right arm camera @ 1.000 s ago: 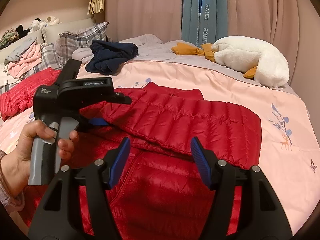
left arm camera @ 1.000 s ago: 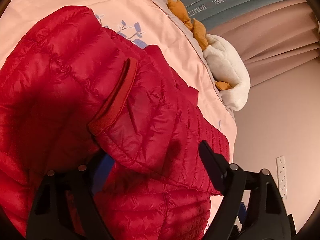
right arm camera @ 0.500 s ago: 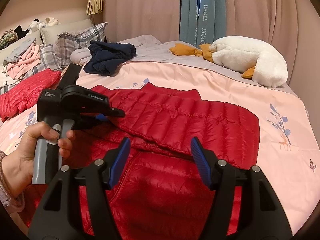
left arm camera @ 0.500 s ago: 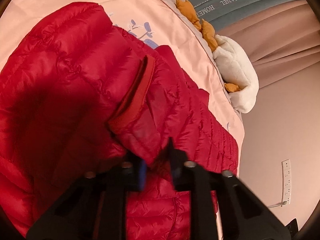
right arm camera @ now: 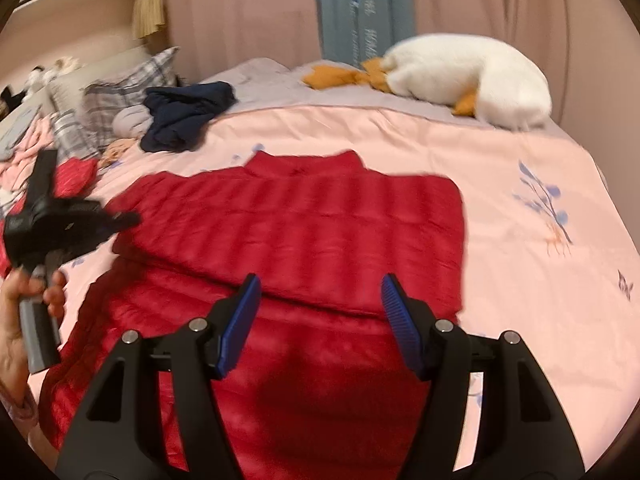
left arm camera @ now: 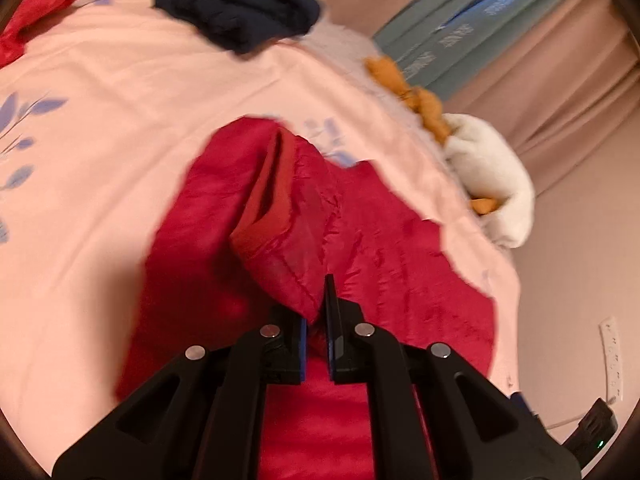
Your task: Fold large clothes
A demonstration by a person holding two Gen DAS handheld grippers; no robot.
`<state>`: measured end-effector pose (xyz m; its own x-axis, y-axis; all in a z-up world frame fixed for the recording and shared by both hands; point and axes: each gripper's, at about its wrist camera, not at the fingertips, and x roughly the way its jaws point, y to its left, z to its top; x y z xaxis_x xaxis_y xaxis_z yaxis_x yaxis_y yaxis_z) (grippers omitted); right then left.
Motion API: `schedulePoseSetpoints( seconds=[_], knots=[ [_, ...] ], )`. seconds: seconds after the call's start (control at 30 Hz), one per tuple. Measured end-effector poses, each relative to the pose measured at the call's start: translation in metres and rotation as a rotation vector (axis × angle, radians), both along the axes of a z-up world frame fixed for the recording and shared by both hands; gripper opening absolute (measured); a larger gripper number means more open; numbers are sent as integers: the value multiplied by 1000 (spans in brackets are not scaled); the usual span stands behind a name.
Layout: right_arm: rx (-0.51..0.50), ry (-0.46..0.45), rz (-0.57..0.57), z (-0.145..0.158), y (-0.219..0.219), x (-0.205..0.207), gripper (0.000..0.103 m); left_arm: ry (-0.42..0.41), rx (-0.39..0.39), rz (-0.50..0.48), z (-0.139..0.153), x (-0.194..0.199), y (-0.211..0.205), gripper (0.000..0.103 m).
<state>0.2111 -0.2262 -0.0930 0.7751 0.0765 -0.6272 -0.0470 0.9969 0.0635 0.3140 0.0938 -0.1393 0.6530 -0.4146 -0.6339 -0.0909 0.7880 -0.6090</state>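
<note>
Left wrist view: left gripper [left arm camera: 318, 320] pinches the red puffer jacket [left arm camera: 360, 248] cuff. Right gripper [right arm camera: 320, 312] gapes, holding nothing. Jacket looks light, soft, slippery; grab edges

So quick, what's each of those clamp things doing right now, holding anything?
Left gripper: fingers shut on a fold of the red jacket.
Right gripper: fingers open, holding nothing, above the jacket.
</note>
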Motion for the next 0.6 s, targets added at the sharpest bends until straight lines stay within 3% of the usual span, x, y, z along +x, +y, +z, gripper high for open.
schedulePoseSetpoints(
  seconds=[0.07, 0.13, 0.33, 0.5, 0.6],
  knots=[
    [1, 15, -28, -3, -9, 4, 64, 56, -4, -9, -10, 0, 9, 22],
    [2, 27, -50, -5, -16, 9, 65, 69, 38, -10, -11, -6, 15, 51],
    [30, 40, -139, -8, -42, 33, 66, -44, 188, 18, 22, -15, 23, 56],
    [72, 62, -203, -18, -58, 71, 66, -105, 401, -85, 35, 2, -18, 56],
    [81, 105, -205, -31, -57, 88, 66, -95, 487, -127, 23, 17, -40, 46]
  ],
)
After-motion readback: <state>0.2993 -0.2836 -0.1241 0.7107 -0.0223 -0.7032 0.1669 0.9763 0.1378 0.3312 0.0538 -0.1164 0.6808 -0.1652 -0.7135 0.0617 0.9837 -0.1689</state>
